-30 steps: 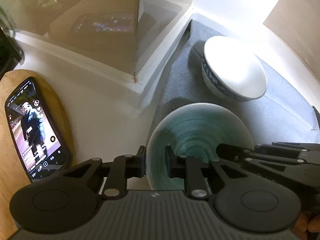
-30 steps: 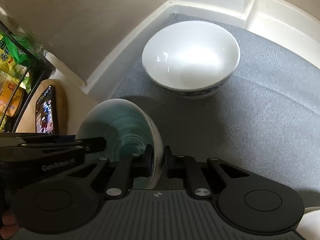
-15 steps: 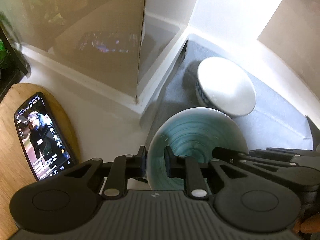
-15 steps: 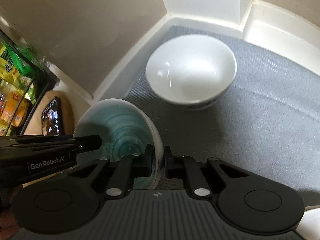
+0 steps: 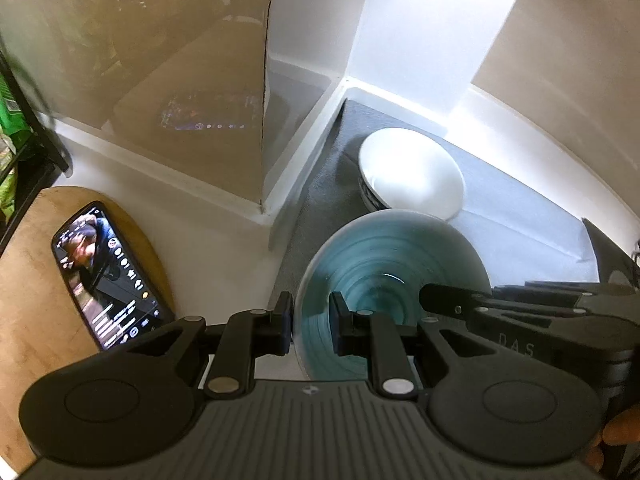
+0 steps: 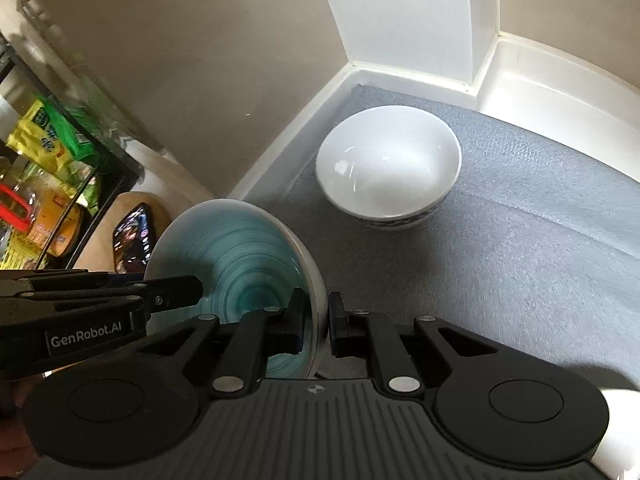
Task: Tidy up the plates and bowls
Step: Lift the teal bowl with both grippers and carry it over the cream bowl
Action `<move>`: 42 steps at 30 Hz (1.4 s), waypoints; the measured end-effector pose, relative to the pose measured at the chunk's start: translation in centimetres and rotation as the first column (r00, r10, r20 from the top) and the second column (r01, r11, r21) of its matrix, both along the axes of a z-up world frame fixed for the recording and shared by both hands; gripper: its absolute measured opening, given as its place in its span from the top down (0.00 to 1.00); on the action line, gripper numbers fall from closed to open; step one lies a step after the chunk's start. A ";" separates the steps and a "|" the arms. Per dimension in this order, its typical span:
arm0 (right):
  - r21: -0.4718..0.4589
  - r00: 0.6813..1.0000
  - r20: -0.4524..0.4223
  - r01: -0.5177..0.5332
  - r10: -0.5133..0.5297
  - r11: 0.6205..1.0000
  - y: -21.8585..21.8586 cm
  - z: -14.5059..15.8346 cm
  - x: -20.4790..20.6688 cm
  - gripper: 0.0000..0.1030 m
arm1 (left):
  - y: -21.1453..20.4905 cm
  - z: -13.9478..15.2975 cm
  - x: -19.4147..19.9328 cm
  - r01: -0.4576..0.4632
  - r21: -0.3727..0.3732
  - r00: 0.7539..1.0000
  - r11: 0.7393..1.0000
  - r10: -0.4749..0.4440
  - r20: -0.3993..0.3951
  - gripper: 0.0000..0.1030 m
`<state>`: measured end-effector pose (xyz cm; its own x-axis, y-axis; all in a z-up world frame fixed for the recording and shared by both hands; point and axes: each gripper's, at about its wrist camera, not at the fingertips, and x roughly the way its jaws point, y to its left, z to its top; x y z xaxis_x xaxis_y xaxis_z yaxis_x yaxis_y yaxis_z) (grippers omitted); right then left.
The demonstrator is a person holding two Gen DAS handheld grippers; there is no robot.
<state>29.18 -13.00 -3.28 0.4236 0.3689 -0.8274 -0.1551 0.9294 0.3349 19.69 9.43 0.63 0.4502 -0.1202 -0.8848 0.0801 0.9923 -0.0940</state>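
Observation:
A teal bowl point(image 5: 384, 264) with ringed glaze hangs above the grey mat point(image 5: 520, 232), held from both sides. My left gripper point(image 5: 311, 326) is shut on its left rim, one pad inside and one outside. My right gripper point(image 6: 316, 324) is shut on its right rim point(image 6: 312, 280) in the same way. In the left wrist view the right gripper's fingers point(image 5: 460, 300) reach in over the bowl from the right. A white bowl point(image 6: 388, 164) with a dark patterned band stands upright on the grey mat point(image 6: 520, 260) beyond, in the corner, apart from the teal bowl.
A phone point(image 5: 108, 276) with a lit screen lies on a wooden board point(image 5: 32, 300) at the left. White ledges and beige walls point(image 6: 200, 60) enclose the mat. A rack with snack packets point(image 6: 44, 148) stands far left. A white object point(image 6: 616, 432) shows at the lower right edge.
Both grippers have risen with the teal bowl, lifting it off the mat. The white bowl and phone look smaller and farther below.

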 end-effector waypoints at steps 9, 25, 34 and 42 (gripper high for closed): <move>-0.003 0.999 -0.037 -0.026 0.026 1.000 0.1 0.7 -4.7 0.88 | -0.6 0.4 -5.1 0.061 0.013 0.997 0.998 -0.060 -0.045 0.80; -0.044 0.995 -0.098 -0.040 0.035 0.998 -0.1 -1.4 -8.6 0.87 | -1.2 -2.3 -8.5 0.103 -0.005 0.982 0.995 -0.103 -0.159 0.80; -0.088 0.996 -0.059 -0.078 0.073 0.993 0.4 -1.4 -8.6 0.88 | -1.0 -2.8 -8.3 0.102 -0.017 0.980 0.995 -0.104 -0.172 0.80; -0.164 0.993 -0.027 -0.119 0.116 0.979 1.3 -1.7 -8.5 0.88 | -0.7 -3.0 -8.1 0.098 -0.030 0.979 0.995 -0.102 -0.174 0.80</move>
<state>20.67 -11.74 -4.98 0.3705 0.2731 -0.8878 -0.2623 0.9477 0.1821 11.55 8.73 -2.35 0.2734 -0.1760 -0.9457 0.1594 0.9778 -0.1359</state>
